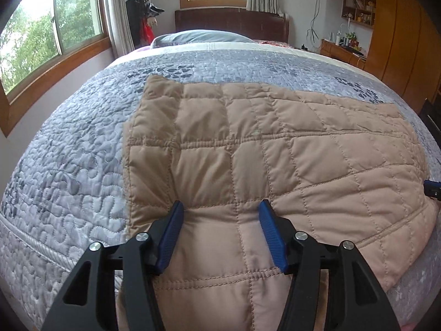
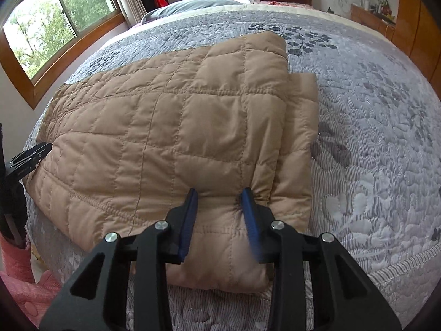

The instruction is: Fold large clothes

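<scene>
Right wrist view, lower centre: the right claw [image 2: 219,193] pinches a ridge of the tan quilted garment [image 2: 171,115] while the left claw [image 1: 220,207] straddles it released, so the slick padding may slip out and spoil the fold.

Shelf items [image 1: 358,8] too small to tell, right claw's right pad [image 2: 255,245] blurred, pink fabric [image 2: 24,289] cut off

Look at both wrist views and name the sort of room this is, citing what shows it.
Most likely a home bedroom: a bed with a grey quilted cover, a pillow against a dark wooden headboard, and a coat stand by the window.
</scene>
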